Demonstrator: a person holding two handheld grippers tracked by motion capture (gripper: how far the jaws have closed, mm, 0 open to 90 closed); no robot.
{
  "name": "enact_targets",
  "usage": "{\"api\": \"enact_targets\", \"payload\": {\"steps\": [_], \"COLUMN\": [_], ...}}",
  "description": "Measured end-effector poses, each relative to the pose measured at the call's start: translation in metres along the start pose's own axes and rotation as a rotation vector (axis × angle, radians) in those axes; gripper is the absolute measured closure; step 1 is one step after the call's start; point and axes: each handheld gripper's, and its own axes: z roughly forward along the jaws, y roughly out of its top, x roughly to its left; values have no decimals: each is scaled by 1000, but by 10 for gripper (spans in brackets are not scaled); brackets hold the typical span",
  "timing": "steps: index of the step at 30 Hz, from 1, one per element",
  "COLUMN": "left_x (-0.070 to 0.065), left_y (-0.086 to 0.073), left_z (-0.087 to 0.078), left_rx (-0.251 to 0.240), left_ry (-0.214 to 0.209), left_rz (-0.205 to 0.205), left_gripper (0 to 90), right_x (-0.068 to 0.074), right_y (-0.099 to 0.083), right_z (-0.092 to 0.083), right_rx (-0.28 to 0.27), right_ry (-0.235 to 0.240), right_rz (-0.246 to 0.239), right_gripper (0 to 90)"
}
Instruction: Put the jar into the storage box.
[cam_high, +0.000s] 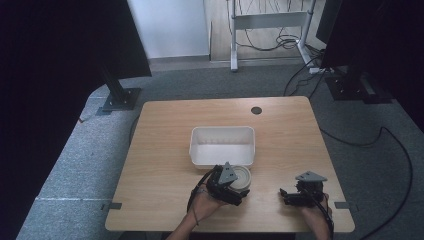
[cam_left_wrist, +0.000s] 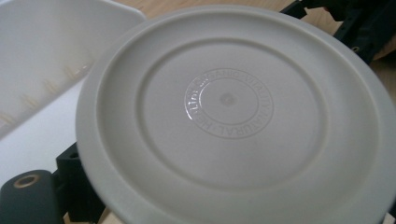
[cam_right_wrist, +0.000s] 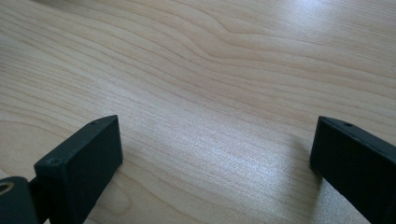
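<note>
Filling the left gripper view up close, a round beige plate (cam_left_wrist: 233, 116) shows its underside, with raised rings and embossed lettering circling its centre (the words are too faint to read fully). One black jaw peeks out at the lower left of that view, tight against the plate's rim, and more black gripper parts stand past its upper right edge; the plate sits between the jaws, so the left gripper (cam_high: 227, 184) is clamped on it. Beyond the plate's left edge lies the white tub (cam_left_wrist: 42, 60), its inner wall ribbed with small notches.

From the high view, the tub (cam_high: 222, 146) rests near the middle of the wooden table (cam_high: 160, 150), open side up. The plate (cam_high: 242, 177) is just in front of the tub's near wall, tilted in the left gripper's hold, and the person's left hand (cam_high: 202, 205) comes in from the table's near edge. The right gripper (cam_high: 300, 192) is off to the right of the tub and nearer the person, well apart from the plate, low over the table.

Its own view shows both black jaws spread wide, with bare wood grain (cam_right_wrist: 210, 93) between them and nothing held. A dark round grommet (cam_high: 256, 110) sits beyond the tub, near the far edge.
</note>
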Motion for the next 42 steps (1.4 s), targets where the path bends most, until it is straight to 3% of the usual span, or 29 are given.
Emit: {"api": "enact_targets", "payload": {"steps": [18,42], "left_x": [33,60], "left_y": [5,18], "left_z": [-11,0], "left_rx": [-9,-20], "left_ry": [71,125], "left_rz": [-37,-57], "left_gripper": [97,97], "right_x": [0,0], "right_y": [0,0], "right_z": [0,0], "right_rx": [0,0], "right_ry": [0,0], "right_rz": [0,0], "right_gripper": [18,19]}}
